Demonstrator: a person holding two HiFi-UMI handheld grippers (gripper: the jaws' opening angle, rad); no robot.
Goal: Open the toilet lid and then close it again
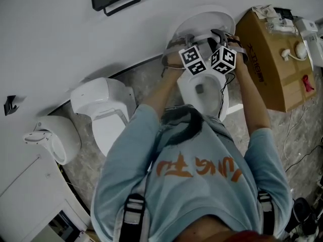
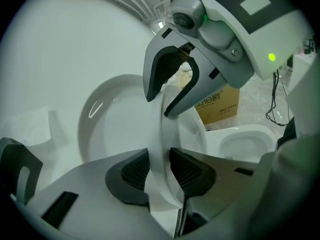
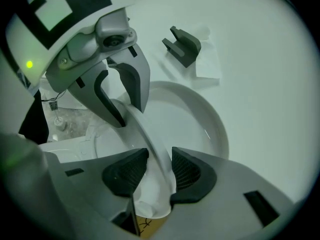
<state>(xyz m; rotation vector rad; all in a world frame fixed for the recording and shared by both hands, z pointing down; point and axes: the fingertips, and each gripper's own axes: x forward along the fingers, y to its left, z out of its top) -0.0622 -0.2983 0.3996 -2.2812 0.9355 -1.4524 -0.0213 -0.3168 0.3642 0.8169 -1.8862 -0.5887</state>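
The toilet lid (image 1: 204, 23) is raised at the far end of the toilet bowl (image 1: 187, 91), close to the white wall. The left tongs (image 2: 159, 160) are clamped on the left part of the lid's rim. The right tongs (image 3: 160, 161) grip its right part, so the rim fills both gaps. A cardboard box (image 1: 267, 67) sits just right of the toilet.

Blue T-shirt (image 1: 192, 195), orange lettering (image 1: 199, 168), 2 black straps (image 1: 132, 210); grey left hand-held gripper (image 2: 159, 169) and right hand-held gripper (image 3: 160, 171).
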